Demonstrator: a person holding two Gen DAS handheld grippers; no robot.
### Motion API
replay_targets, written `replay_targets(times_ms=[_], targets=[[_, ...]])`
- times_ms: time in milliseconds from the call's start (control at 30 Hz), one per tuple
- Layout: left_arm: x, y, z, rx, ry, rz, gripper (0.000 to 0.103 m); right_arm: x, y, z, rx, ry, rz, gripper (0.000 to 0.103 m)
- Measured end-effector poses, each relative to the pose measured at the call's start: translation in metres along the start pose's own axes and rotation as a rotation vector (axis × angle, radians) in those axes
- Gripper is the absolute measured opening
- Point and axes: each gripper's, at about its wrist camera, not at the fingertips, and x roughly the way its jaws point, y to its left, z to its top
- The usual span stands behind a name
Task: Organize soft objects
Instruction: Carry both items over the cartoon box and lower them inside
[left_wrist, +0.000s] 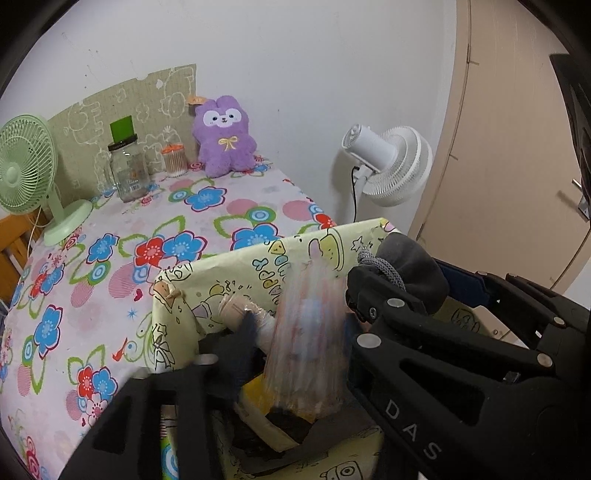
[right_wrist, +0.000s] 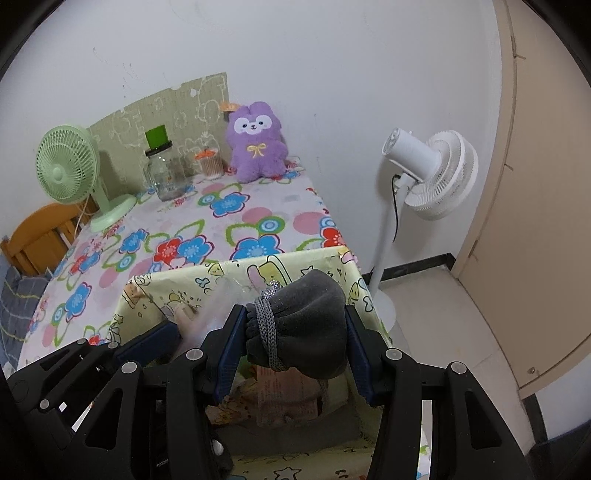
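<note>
Black fingers of the left gripper (left_wrist: 280, 365) sit nearest the lens, spread apart over the box (left_wrist: 207, 280), a yellow-green cartoon-print container at the near right corner of the surface (left_wrist: 122, 295). No earlier picture to compare. A clear plastic bag (left_wrist: 310, 343) with blurred pale contents hangs between them inside the box; no contact with either finger is visible. Beside it, a beige tube-shaped item (left_wrist: 240, 310) leans on the box's left wall.

Right gripper (right_wrist: 295, 332): fingers clamped on a grey drawstring pouch (right_wrist: 310, 325), cord wrapped round its neck, held above the box opening. A printed packet (right_wrist: 288, 402) lies on the box bottom beneath it.

Far edge of the surface, left to right: green desk fan (left_wrist: 26, 162), glass jar (left_wrist: 129, 173), small container with orange lid (left_wrist: 175, 160), purple plush toy (left_wrist: 223, 138) at the far right corner against the wall. White standing fan (right_wrist: 432, 173) on the floor, right of the surface.
</note>
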Motion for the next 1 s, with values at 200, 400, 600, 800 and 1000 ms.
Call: replay_targets(times_ms=[200, 400, 600, 800, 1000], targets=[[0.000, 0.002, 0.000, 0.015, -0.002, 0.026, 0.076, 0.005, 0.003, -0.001, -0.007, 0.013, 0.010, 0.055], [-0.002, 0.007, -0.002, 0.016, 0.010, 0.037, 0.078, 0.008, 0.009, -0.001, -0.013, 0.020, 0.035, 0.055], [-0.009, 0.009, -0.006, 0.026, 0.004, 0.051, 0.081, 0.005, 0.014, -0.004, -0.013, 0.027, 0.049, 0.057], [-0.022, 0.010, -0.008, 0.035, -0.016, 0.061, 0.091, -0.012, 0.020, -0.008, -0.017, -0.018, 0.018, 0.084], [-0.037, 0.015, -0.013, 0.025, -0.034, 0.058, 0.097, -0.032, 0.025, -0.013, -0.006, -0.058, -0.024, 0.094]])
